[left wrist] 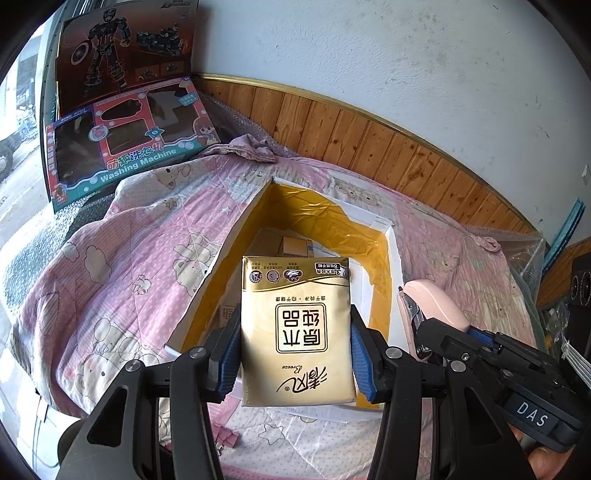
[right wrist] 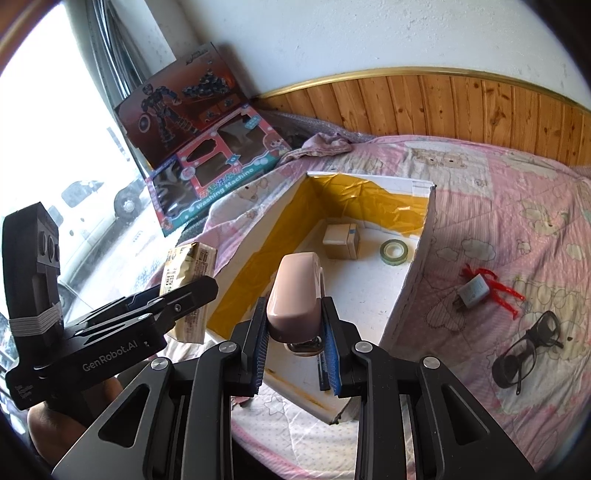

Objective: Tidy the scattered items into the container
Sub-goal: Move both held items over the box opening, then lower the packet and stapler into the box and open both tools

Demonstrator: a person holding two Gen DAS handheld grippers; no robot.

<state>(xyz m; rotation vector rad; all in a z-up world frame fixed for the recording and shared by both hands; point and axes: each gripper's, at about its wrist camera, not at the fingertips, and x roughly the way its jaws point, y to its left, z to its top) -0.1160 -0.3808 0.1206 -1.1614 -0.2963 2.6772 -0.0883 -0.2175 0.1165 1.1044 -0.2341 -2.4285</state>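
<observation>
The left gripper [left wrist: 295, 354] is clamping a gold tissue pack [left wrist: 295, 332] flat above the white box [left wrist: 395, 258]. At its 3 o'clock, the right gripper [right wrist: 295, 332] is pinching a pink stapler [right wrist: 295, 291], angled over the box's near end.

white rough plaster wall [right wrist: 369, 33] up top, knotty orange-brown wood panelling [right wrist: 461, 107] below it with a thin gold trim strip [left wrist: 332, 101] along the join. bed's got a pink quilted cartoon-bear blanket [right wrist: 498, 192]. big bright window [right wrist: 48, 147] on the left, daylight blown out, white vehicle [right wrist: 92, 206] parked outside.
</observation>
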